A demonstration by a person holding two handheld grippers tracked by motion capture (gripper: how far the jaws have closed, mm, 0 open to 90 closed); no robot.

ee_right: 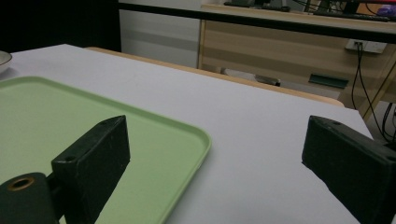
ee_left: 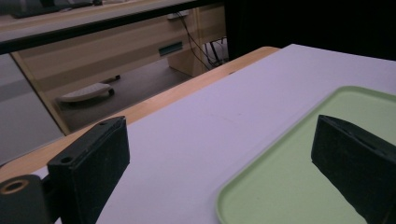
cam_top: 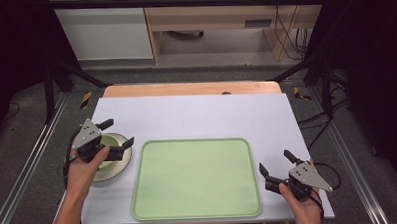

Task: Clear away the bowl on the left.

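Left gripper (cam_top: pixel 116 134) poised over bowl; nothing gripped.
The cup-like bowl (cam_top: pixel 109 143) sits in a dish (cam_top: pixel 119 167) on the table (cam_top: pixel 196 114), just left of the green tray (cam_top: pixel 196 178). Left jaws stand wide, slanted over the bowl, empty. Right gripper (cam_top: pixel 276 166) waits beside the tray's right edge, jaws apart, empty. Recommended: lower squarely, straddle the bowl's rim, close gently, lift level.

The desk (cam_top: pixel 196 112) has a white top with a wooden far edge; on it lie a green tray (cam_top: pixel 196 178) and, just left, a plate (cam_top: pixel 119 165) bearing a bowl (cam_top: pixel 109 142)
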